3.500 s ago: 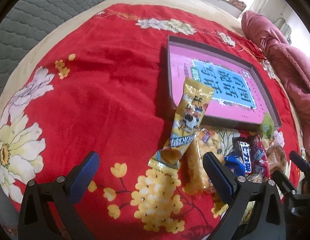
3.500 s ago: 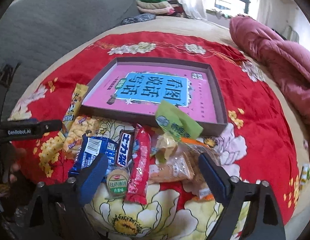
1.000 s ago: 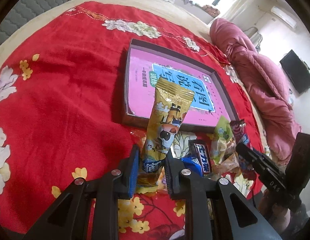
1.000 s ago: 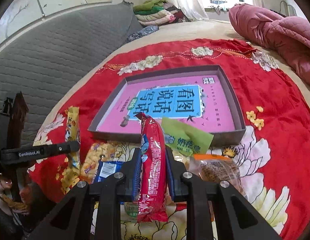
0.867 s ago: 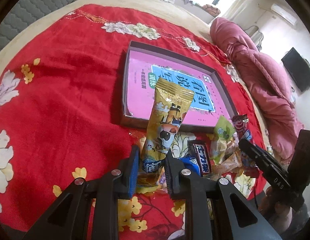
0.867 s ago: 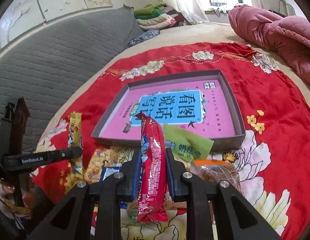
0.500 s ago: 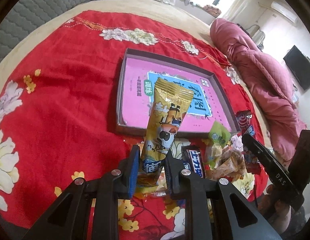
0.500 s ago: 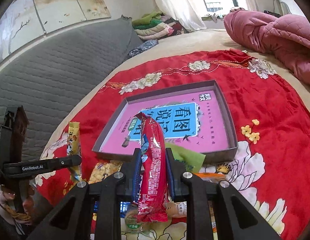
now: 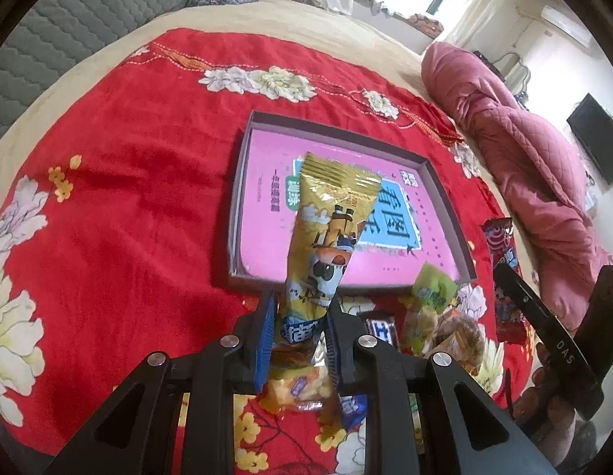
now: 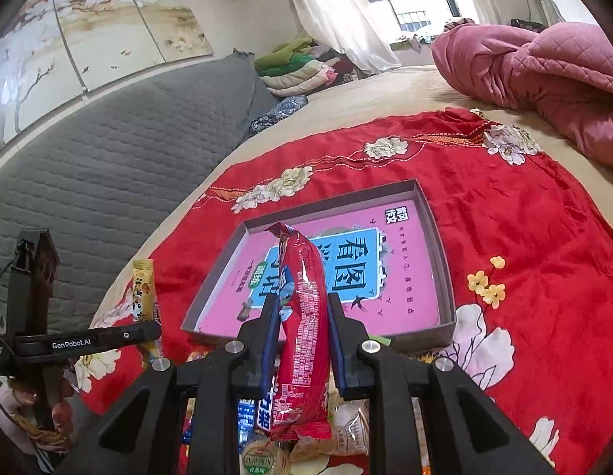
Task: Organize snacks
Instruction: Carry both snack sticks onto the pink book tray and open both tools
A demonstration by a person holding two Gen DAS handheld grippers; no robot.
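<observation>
My left gripper (image 9: 299, 330) is shut on a long yellow snack packet (image 9: 326, 245) and holds it upright above the near edge of the pink-lined box tray (image 9: 243, 182). My right gripper (image 10: 301, 330) is shut on a long red snack packet (image 10: 304, 316), held upright in front of the same tray (image 10: 445, 277). The right gripper with its red packet (image 9: 504, 261) shows at the right of the left wrist view. The left gripper's yellow packet (image 10: 144, 297) shows at the left of the right wrist view. A pile of loose snacks (image 9: 429, 316) lies on the cloth just before the tray.
A red flowered cloth (image 9: 128, 198) covers the bed. A pink quilt (image 9: 524, 150) is bunched at the right. A grey padded headboard (image 10: 108, 166) runs along the left. Folded clothes (image 10: 298, 67) are stacked at the far end.
Both grippers closed on their packets earlier and have lifted them off the pile. Over the last second both rose higher and the tray looks farther below.
</observation>
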